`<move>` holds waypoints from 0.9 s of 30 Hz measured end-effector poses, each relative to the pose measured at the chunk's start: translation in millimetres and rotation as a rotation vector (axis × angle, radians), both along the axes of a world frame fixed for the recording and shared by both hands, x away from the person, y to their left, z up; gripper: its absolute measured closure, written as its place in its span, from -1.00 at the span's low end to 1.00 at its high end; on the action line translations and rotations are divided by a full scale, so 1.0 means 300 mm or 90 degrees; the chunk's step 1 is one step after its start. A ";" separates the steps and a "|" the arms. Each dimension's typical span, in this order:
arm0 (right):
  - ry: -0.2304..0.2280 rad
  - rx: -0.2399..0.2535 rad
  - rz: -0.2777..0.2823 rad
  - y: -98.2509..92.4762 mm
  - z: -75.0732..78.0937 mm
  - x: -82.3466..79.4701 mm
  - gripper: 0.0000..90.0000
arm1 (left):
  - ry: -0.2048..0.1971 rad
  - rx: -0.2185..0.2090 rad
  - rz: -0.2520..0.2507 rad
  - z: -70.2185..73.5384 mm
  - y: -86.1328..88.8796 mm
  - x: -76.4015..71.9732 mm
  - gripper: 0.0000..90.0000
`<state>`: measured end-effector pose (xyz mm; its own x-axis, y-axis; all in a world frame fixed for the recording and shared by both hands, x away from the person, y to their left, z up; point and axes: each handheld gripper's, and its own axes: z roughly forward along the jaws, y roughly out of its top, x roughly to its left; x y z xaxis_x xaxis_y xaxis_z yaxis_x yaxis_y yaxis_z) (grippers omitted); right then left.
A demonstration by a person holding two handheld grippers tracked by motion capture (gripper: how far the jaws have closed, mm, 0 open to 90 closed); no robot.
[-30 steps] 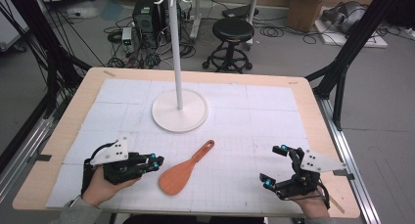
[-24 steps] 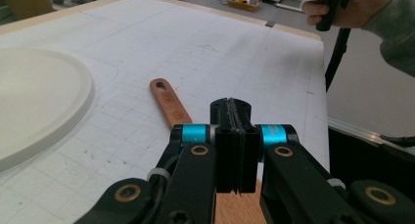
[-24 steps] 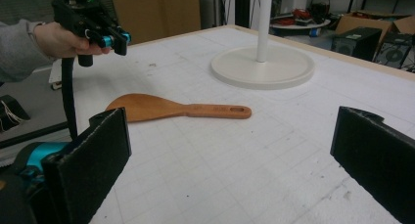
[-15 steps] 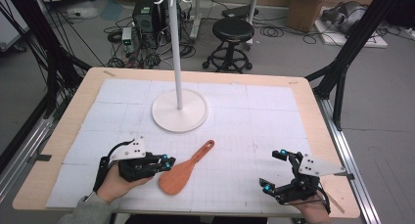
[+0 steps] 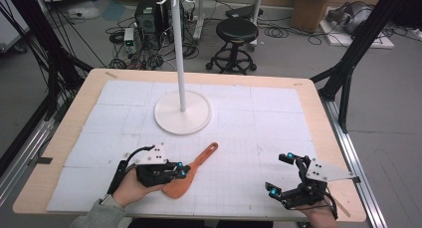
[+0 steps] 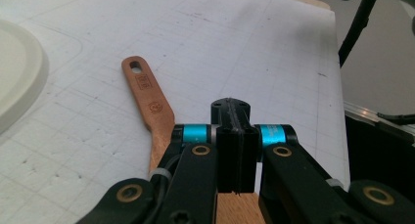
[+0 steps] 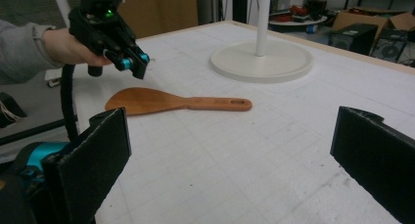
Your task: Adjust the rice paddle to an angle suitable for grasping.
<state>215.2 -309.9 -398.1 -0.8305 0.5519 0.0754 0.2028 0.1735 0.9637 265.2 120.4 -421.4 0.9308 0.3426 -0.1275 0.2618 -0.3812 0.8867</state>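
Note:
A wooden spatula (image 5: 201,162) lies flat on the white mat, its blade toward the front edge and its handle (image 6: 147,94) pointing toward the stand. My left gripper (image 5: 182,172) is shut with nothing between its jaws. Its tip (image 6: 231,107) hangs over the spatula's blade, and in the right gripper view the left gripper (image 7: 137,63) sits a little above the spatula (image 7: 166,100), apart from it. My right gripper (image 5: 278,174) stands open near the front right of the table, its jaws (image 7: 230,150) wide apart and empty, facing the spatula.
A white stand with a round base (image 5: 182,113) and a tall pole (image 5: 179,49) rises at the middle of the table, behind the spatula. The wooden table edge (image 5: 338,153) frames the gridded white mat (image 5: 249,133). A stool and cables lie on the floor beyond.
My left gripper has moved to the right and slightly down, from left of the spatula to over its blade. The right gripper has stayed in place.

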 end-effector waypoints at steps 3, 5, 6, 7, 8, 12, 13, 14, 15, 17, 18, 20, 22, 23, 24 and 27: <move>-0.006 0.000 0.006 0.007 0.004 0.001 -1.00 | -0.002 0.016 -0.008 -0.010 -0.019 -0.002 0.99; -0.004 -0.001 0.006 0.011 0.003 0.001 -1.00 | -0.004 0.022 -0.012 -0.017 -0.029 -0.003 0.99; -0.004 -0.003 0.008 0.011 0.002 0.002 -1.00 | -0.001 0.022 -0.011 -0.019 -0.033 -0.002 0.99; 0.001 -0.003 0.006 0.012 -0.002 0.003 -1.00 | 0.001 0.026 -0.011 -0.022 -0.039 0.001 0.99; -0.001 -0.003 0.006 0.012 -0.003 0.005 -1.00 | 0.006 0.024 -0.009 -0.026 -0.046 0.002 0.99; -0.003 -0.003 0.004 0.014 -0.005 0.007 -1.00 | -0.001 0.039 0.003 -0.041 -0.068 0.025 0.99; -0.003 -0.003 0.004 0.014 -0.005 0.007 -1.00 | -0.001 0.039 0.003 -0.041 -0.068 0.025 0.99; -0.007 -0.004 0.005 0.015 -0.005 0.008 -1.00 | 0.000 0.035 0.003 -0.043 -0.072 0.029 0.99; -0.006 -0.005 0.002 0.016 -0.005 0.008 -1.00 | 0.002 0.035 0.006 -0.043 -0.075 0.033 0.99; -0.004 -0.004 0.001 0.017 -0.005 0.008 -1.00 | 0.003 0.037 0.005 -0.047 -0.083 0.042 0.99; -0.002 -0.004 0.003 0.017 -0.006 0.008 -1.00 | 0.009 0.049 0.005 -0.055 -0.093 0.050 0.99; -0.001 -0.004 0.004 0.016 -0.007 0.008 -1.00 | 0.012 0.058 0.006 -0.061 -0.098 0.052 0.99; -0.003 -0.005 0.003 0.015 -0.008 0.010 -1.00 | 0.014 0.075 0.004 -0.070 -0.106 0.057 0.99; -0.001 -0.005 0.001 0.014 -0.009 0.011 -1.00 | 0.014 0.076 0.005 -0.074 -0.113 0.058 0.99; 0.000 -0.004 0.002 0.013 -0.010 0.012 -1.00 | 0.015 0.077 0.001 -0.074 -0.119 0.058 0.99; 0.001 -0.006 0.002 0.012 -0.013 0.014 -1.00 | 0.011 0.083 -0.005 -0.067 -0.138 0.061 0.99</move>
